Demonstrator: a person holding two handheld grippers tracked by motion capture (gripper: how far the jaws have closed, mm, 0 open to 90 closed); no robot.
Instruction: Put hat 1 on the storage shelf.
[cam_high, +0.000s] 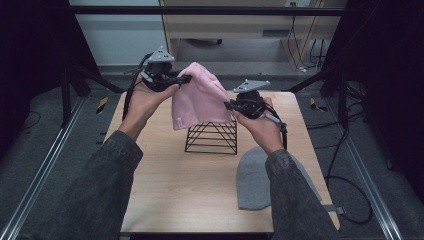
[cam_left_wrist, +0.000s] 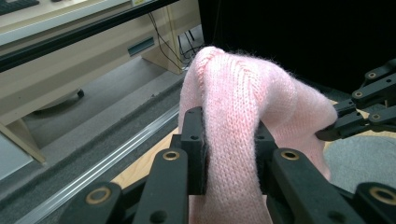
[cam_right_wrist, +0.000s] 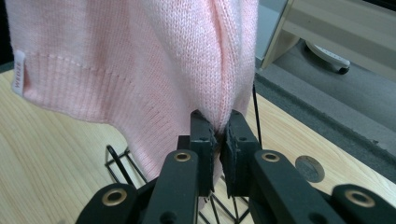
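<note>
A pink knitted beanie (cam_high: 198, 97) hangs in the air over a black wire stand (cam_high: 212, 137) at the middle of the wooden table (cam_high: 175, 190). My left gripper (cam_high: 186, 78) is shut on the beanie's upper left part; in the left gripper view thick pink knit (cam_left_wrist: 233, 107) fills the gap between its jaws. My right gripper (cam_high: 229, 105) is shut on the beanie's right edge, lower down. In the right gripper view the jaws pinch a thin fold of the beanie (cam_right_wrist: 140, 60), with the wire stand (cam_right_wrist: 122, 164) just below. A white label (cam_right_wrist: 17, 71) sits on the ribbed cuff.
A grey beanie (cam_high: 252, 182) lies flat on the table at the front right, partly under my right forearm. A metal rail (cam_high: 42, 167) runs along the floor to the left, and cables (cam_high: 345, 185) lie on the floor to the right. A wooden desk (cam_high: 235, 25) stands beyond the table.
</note>
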